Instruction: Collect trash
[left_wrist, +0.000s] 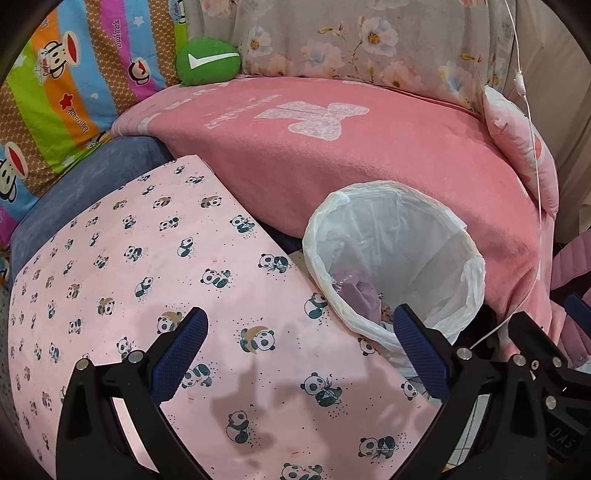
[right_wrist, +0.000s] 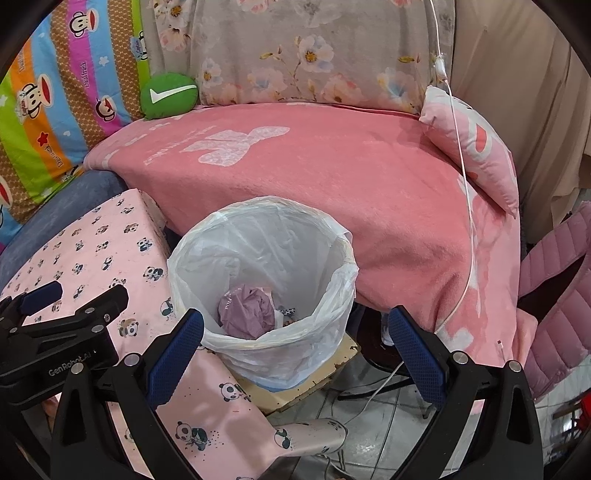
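The crumpled purple wrapper (right_wrist: 246, 309) is lying at the bottom of the bin (right_wrist: 343, 240), which is lined with a thin white bag (right_wrist: 332, 291) and is standing on a worn cream board (right_wrist: 325, 373) between the table (right_wrist: 92, 251) and the sofa's pink blanket (right_wrist: 332, 177). Smaller scraps are sitting just beside the wrapper at about three o'clock, too small to name.

From the right claw (right_wrist: 295, 332) the wrapper is lying at roughly eleven o'clock, close and below the line of the fingers, with the bin mouth opening almost straight ahead. The right claw is hanging spread wide and pinching nothing.

From the left claw (left_wrist: 301, 345) the bin (left_wrist: 476, 258) is sitting off at about one to two o'clock, its near rim touching the edge of the panda-print table (left_wrist: 147, 258); the left claw is hovering over that cloth, also spread and carrying nothing.

The right claw looks the nearer to the bin. No loose trash is showing on the table or the blanket, so the collecting seems largely finished, or the next piece is lying outside both views.
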